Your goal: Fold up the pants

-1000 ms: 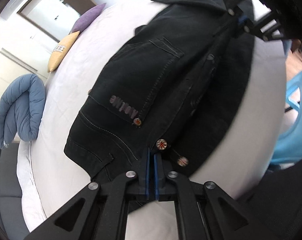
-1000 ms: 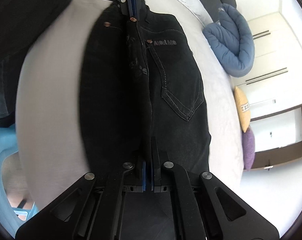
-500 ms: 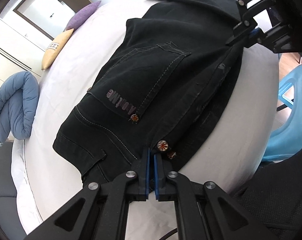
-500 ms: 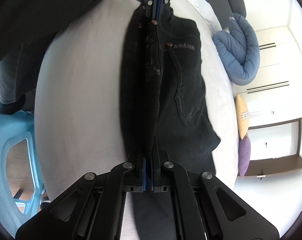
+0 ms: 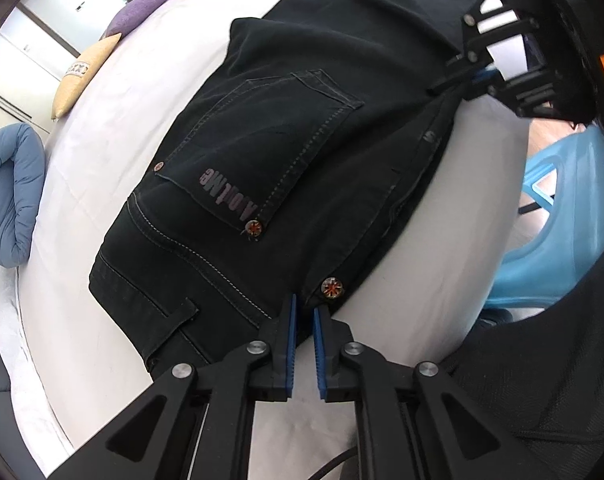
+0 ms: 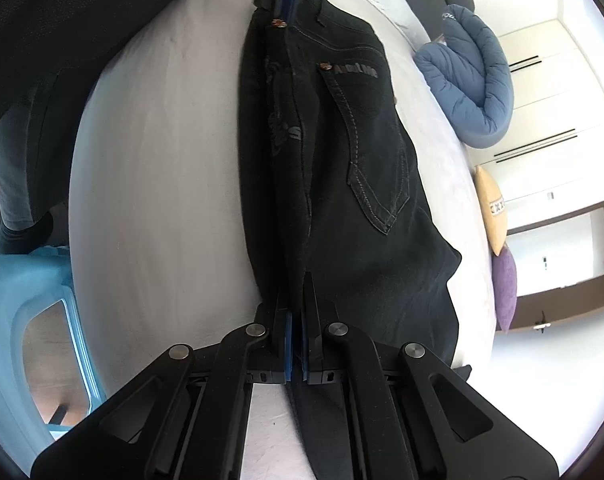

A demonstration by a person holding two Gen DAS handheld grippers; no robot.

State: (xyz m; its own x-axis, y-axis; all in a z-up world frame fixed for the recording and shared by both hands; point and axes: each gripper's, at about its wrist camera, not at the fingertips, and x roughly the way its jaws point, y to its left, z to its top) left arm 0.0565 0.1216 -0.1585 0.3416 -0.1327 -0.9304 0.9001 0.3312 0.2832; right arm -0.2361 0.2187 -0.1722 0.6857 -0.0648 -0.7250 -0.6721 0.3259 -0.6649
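Two grippers are set at opposite ends of the black jeans (image 5: pixel 286 152), whose folded edge runs straight between them on the white bed (image 5: pixel 114 92). The left gripper (image 5: pixel 303 316) is opening at the waistband, denim between its pads; the right gripper (image 6: pixel 296 300) is clamped on the seat seam.

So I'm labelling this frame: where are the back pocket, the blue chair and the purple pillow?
back pocket (image 5: pixel 270 152): left wrist view, middle of pocket panel.
blue chair (image 5: pixel 557 216): left wrist view, on its seat side.
purple pillow (image 5: pixel 146 6): left wrist view, middle of cushion.

Black pants (image 5: pixel 309 128) on white bed (image 5: pixel 114 128).
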